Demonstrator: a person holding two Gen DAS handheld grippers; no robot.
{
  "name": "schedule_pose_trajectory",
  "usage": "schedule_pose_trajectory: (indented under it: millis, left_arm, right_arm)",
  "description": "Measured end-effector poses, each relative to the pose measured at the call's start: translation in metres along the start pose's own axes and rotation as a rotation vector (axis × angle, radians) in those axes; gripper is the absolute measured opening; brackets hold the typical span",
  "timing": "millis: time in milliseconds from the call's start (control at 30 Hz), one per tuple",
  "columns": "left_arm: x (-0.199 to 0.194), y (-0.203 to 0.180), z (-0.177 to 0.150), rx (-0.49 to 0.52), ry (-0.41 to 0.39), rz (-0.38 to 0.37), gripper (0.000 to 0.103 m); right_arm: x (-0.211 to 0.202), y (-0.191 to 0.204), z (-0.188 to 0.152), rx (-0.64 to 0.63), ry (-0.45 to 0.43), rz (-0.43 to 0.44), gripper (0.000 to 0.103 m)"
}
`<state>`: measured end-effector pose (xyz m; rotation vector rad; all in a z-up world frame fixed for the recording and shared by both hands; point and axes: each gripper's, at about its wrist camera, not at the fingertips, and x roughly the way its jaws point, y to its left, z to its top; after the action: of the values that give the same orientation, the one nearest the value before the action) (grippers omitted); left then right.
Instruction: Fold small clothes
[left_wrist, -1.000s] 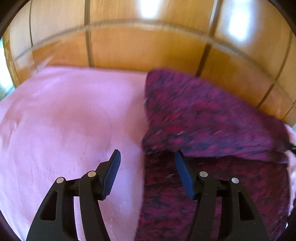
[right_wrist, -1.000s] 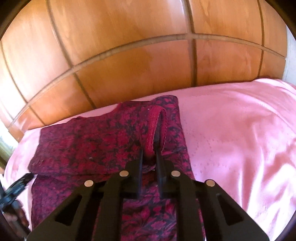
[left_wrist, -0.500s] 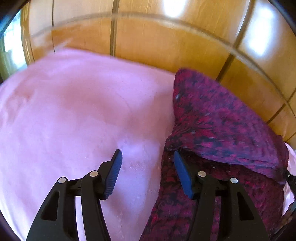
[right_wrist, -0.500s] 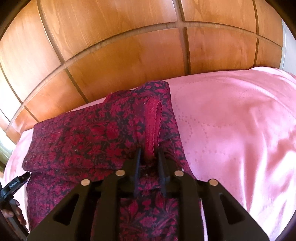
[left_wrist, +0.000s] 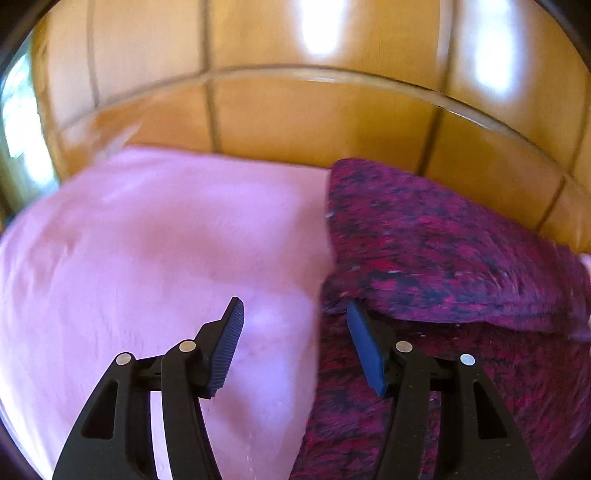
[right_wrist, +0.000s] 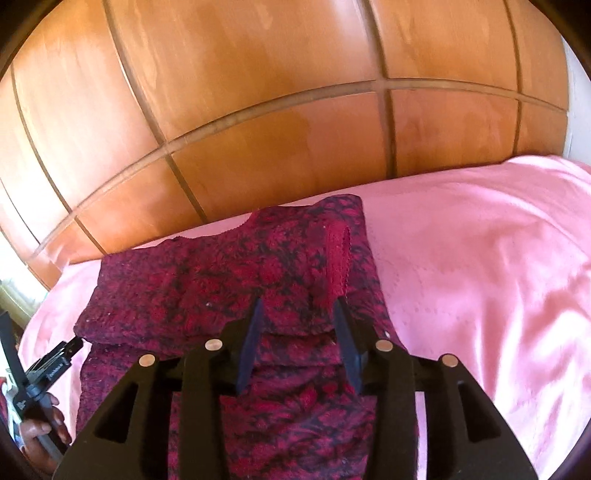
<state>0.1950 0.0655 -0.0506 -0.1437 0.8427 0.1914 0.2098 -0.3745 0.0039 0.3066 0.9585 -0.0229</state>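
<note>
A dark red garment with a black flower print (right_wrist: 229, 280) lies on the pink bedcover, its far part folded back over the near part. My right gripper (right_wrist: 297, 308) hovers over the fold near the red collar trim (right_wrist: 338, 254); its jaws are opening and the pads do not press on the cloth. In the left wrist view the same garment (left_wrist: 443, 251) lies at the right, blurred. My left gripper (left_wrist: 293, 314) stands open at its left edge, one finger over the bedcover, the other at the fold, with nothing held.
The pink bedcover (right_wrist: 480, 266) spreads to the right and, in the left view, to the left (left_wrist: 147, 251). A wooden panelled headboard (right_wrist: 277, 129) rises right behind the garment. A hand holding the left gripper's handle (right_wrist: 40, 432) shows at the lower left.
My right gripper, which was shut on the red collar trim, has let go and its jaws have spread. The left view has swung sideways over the bedcover; its jaws stay open.
</note>
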Motion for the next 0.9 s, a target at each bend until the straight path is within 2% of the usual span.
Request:
schedule_pose_trajectory:
  millis: [100, 167, 267, 300, 400, 467, 533, 600, 667, 900]
  left_arm:
    - [0.007, 0.023, 0.002, -0.097, 0.054, 0.022, 0.056]
    - [-0.006, 0.029, 0.002, -0.122, 0.009, -0.021, 0.054]
    - [-0.035, 0.017, 0.008, -0.062, -0.112, -0.105, 0.054]
    - [-0.042, 0.008, 0.013, -0.04, -0.141, -0.155, 0.054]
    - [-0.039, -0.015, 0.023, 0.018, -0.122, -0.218, 0.054]
    - [-0.023, -0.027, 0.024, 0.045, -0.072, -0.205, 0.054]
    - [0.002, -0.032, 0.019, 0.064, 0.018, -0.14, 0.054]
    - [0.02, -0.023, 0.011, 0.013, 0.081, -0.149, 0.055]
    - [0.02, -0.017, 0.008, -0.018, 0.073, -0.158, 0.06]
    - [-0.011, -0.016, 0.011, -0.005, 0.027, -0.134, 0.06]
  right_arm:
    - [0.021, 0.008, -0.003, -0.017, 0.053, -0.006, 0.04]
    - [0.034, 0.013, -0.007, -0.044, 0.068, -0.026, 0.043]
    - [0.035, 0.021, -0.013, -0.089, 0.051, -0.042, 0.05]
    - [0.036, 0.022, -0.014, -0.094, 0.048, -0.046, 0.051]
    - [0.037, 0.022, -0.012, -0.089, 0.047, -0.046, 0.052]
    - [0.038, 0.021, -0.012, -0.085, 0.048, -0.044, 0.052]
    - [0.037, 0.02, -0.013, -0.08, 0.049, -0.04, 0.052]
    - [0.039, 0.021, -0.017, -0.087, 0.053, -0.038, 0.052]
    - [0.041, 0.024, -0.022, -0.118, 0.056, -0.05, 0.052]
    - [0.039, 0.028, -0.02, -0.119, 0.064, -0.056, 0.056]
